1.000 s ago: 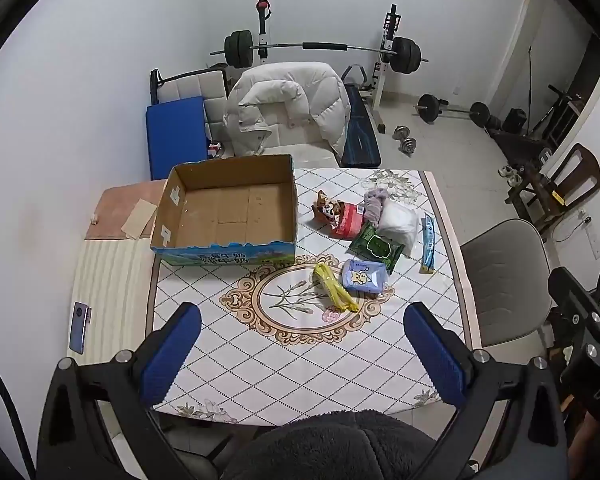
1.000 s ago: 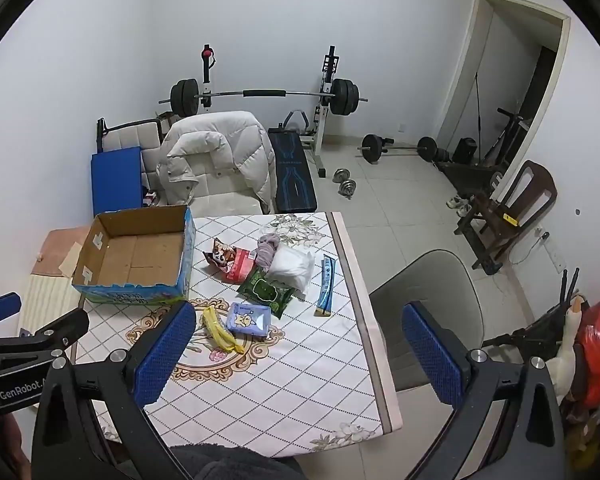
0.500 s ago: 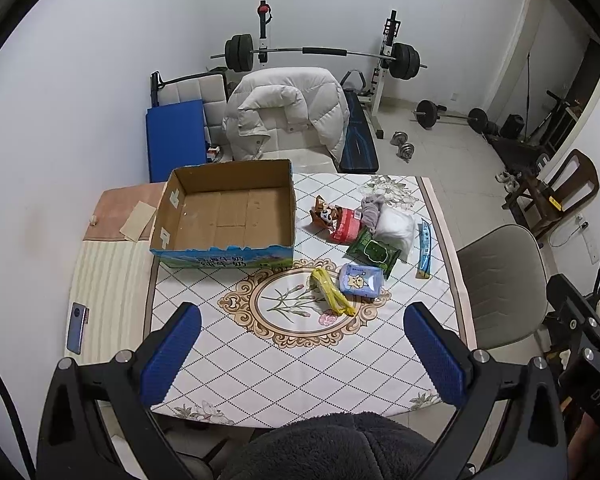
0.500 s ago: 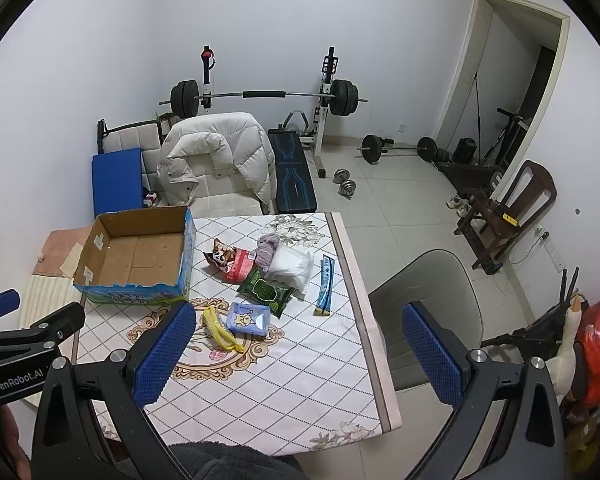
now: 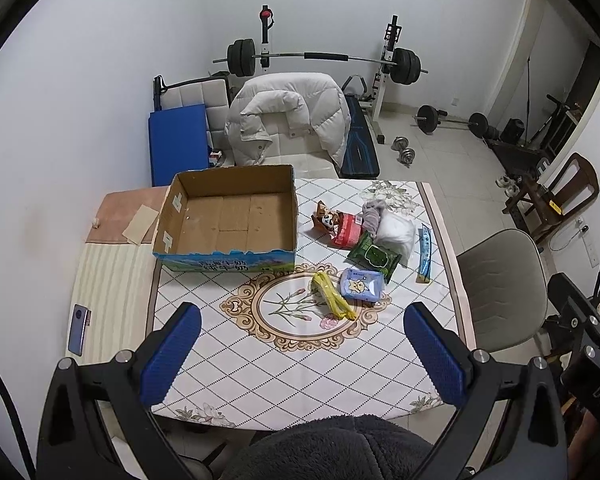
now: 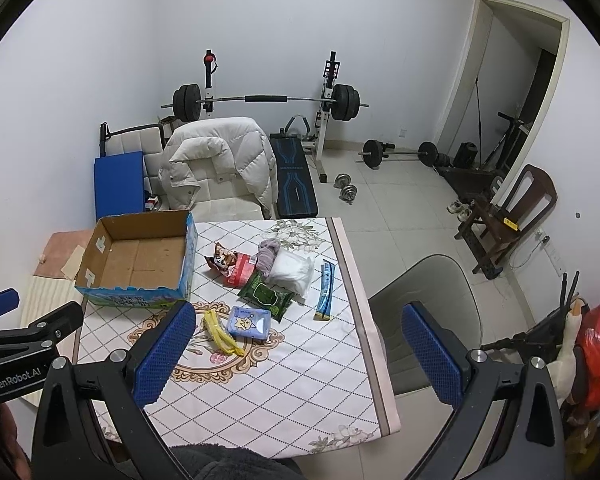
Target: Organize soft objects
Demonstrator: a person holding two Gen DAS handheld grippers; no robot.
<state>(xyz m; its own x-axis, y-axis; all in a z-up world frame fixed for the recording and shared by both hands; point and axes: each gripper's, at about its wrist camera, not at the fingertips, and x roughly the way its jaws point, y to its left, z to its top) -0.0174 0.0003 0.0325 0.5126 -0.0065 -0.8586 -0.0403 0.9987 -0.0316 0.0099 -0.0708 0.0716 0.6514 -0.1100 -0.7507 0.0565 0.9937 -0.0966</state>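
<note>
An open, empty cardboard box (image 5: 230, 220) stands at the table's far left; it also shows in the right wrist view (image 6: 136, 264). Right of it lie soft items: a yellow strip (image 5: 332, 298), a blue tissue pack (image 5: 362, 285), a green wipes pack (image 5: 374, 254), a white bag (image 5: 396, 230), a grey cloth (image 5: 372, 216), a red snack pack (image 5: 346, 230) and a blue sachet (image 5: 424, 252). My left gripper (image 5: 312, 354) is open and empty, high above the table's near edge. My right gripper (image 6: 300, 354) is open and empty, also held high.
The table (image 5: 300, 372) has a diamond-patterned cloth. A grey chair (image 5: 504, 276) stands at its right and a chair with a white jacket (image 5: 288, 116) behind it. A phone (image 5: 78, 330) lies on a side surface at the left. Weights fill the back.
Both grippers have risen and pulled back a little, so the table looks smaller and farther away. Nothing on the table has moved.
</note>
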